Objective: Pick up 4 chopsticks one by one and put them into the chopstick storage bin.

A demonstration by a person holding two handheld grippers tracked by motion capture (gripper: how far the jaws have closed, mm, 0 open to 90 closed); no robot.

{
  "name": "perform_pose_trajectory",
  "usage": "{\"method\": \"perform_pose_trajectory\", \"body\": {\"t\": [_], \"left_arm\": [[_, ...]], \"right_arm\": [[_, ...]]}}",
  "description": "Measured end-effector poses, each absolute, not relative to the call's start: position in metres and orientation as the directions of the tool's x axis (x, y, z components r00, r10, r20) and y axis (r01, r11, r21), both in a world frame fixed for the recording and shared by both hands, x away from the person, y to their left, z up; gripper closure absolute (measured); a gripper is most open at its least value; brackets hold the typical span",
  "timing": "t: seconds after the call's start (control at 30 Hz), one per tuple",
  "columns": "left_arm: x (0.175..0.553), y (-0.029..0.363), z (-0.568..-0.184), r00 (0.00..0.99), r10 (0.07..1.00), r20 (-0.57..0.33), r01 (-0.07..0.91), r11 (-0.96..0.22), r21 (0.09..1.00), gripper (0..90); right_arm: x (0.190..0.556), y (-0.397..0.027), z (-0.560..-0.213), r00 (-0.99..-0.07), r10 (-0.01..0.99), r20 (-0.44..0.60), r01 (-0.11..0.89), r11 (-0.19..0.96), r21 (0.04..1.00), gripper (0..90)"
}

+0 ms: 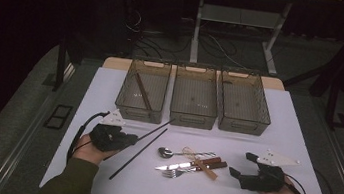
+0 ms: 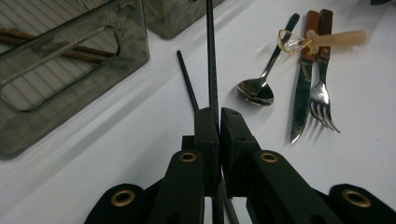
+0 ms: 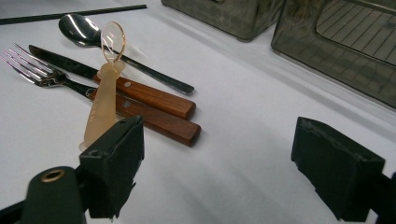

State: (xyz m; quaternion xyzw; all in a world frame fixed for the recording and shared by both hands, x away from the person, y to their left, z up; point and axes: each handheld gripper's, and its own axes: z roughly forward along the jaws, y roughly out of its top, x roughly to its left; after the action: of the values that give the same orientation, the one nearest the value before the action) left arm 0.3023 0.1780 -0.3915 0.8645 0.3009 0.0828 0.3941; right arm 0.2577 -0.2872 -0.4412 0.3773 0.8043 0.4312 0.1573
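Observation:
My left gripper is shut on a thin black chopstick. That chopstick points up and away toward the gap between the left and middle bins. A second black chopstick lies flat on the white table, passing under the left gripper. My right gripper rests at the front right, open, with only bare table between its jaws. It faces the cutlery pile.
Three smoky bins stand across the back: left, middle, right. A brown chopstick lies in the left one. At centre lie a spoon, a knife, a fork, and a pale stick with a gold ring.

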Motion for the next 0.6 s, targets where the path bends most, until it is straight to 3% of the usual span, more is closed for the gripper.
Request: {"method": "perform_pose_trajectory", "body": {"t": [0.6], "left_arm": [[0.324, 0.168, -0.378, 0.812, 0.577, -0.086, 0.422, -0.479, 0.77, 85.7]], "right_arm": [[0.258, -0.288, -0.442, -0.661, 0.747, 0.075, 0.477, 0.34, 0.81, 17.3]]}}
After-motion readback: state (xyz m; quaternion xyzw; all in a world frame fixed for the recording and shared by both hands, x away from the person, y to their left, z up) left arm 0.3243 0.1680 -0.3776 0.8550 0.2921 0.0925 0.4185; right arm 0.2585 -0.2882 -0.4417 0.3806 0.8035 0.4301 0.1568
